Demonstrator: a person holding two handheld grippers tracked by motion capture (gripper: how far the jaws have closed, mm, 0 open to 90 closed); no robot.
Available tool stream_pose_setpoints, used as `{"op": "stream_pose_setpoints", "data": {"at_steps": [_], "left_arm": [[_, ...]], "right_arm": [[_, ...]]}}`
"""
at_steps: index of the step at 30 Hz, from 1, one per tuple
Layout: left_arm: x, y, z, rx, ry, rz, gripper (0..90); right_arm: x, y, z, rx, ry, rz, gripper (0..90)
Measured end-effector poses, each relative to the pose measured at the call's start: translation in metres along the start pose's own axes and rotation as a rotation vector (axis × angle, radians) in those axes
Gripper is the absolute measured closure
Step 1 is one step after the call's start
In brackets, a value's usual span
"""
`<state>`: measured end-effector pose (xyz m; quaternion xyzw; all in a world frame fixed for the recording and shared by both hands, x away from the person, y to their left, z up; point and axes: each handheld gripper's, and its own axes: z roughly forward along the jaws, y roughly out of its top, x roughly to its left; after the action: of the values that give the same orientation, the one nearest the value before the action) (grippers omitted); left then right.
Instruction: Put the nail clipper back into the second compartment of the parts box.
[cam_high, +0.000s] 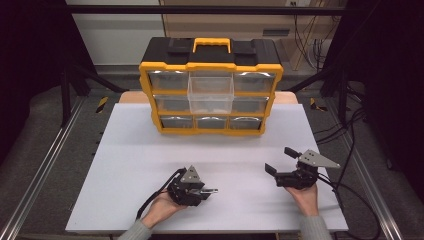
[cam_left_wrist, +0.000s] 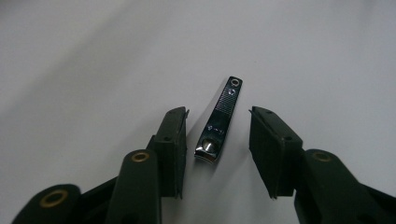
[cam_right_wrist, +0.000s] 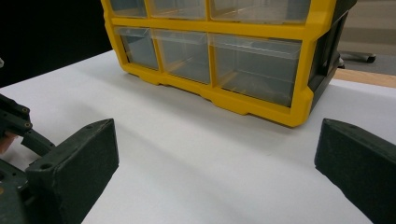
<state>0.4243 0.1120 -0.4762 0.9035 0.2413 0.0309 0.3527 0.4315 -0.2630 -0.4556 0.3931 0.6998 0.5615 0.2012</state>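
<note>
Nearest the lens in the left gripper view, the left gripper (cam_left_wrist: 217, 140) has its two black jaws apart, one on either side of a single nail clipper (cam_left_wrist: 218, 120). A gap shows on each side, so the pads are not pressing it. The clipper lies flat on the white bench (cam_left_wrist: 93, 56), its silver cutting end toward the camera and its holed end pointing to about one o'clock.

In the high view the left gripper (cam_high: 211, 190) sits at about six o'clock on the bench, held by one hand (cam_high: 161, 207). The right gripper (cam_high: 280, 160), at about four o'clock, has its two jaws wide apart with nothing between them.

At twelve o'clock stands one yellow and black drawer cabinet (cam_high: 210, 66) with nine clear drawers in three rows of three; one, the top middle drawer (cam_high: 210, 92), is pulled out.
</note>
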Motion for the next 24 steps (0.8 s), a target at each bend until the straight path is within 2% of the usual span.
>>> {"op": "stream_pose_setpoints", "data": {"at_steps": [16,24], "left_arm": [[0.0003,0.0039,0.0016,0.035,0.023,0.01,69.8],[0.0013,0.0062,0.0019,0.05,0.015,0.018,71.7]], "right_arm": [[-0.0001,0.0,0.0002,0.003,-0.001,0.002,0.4],[-0.0001,0.0,0.0002,0.003,0.0,0.003,0.4]]}}
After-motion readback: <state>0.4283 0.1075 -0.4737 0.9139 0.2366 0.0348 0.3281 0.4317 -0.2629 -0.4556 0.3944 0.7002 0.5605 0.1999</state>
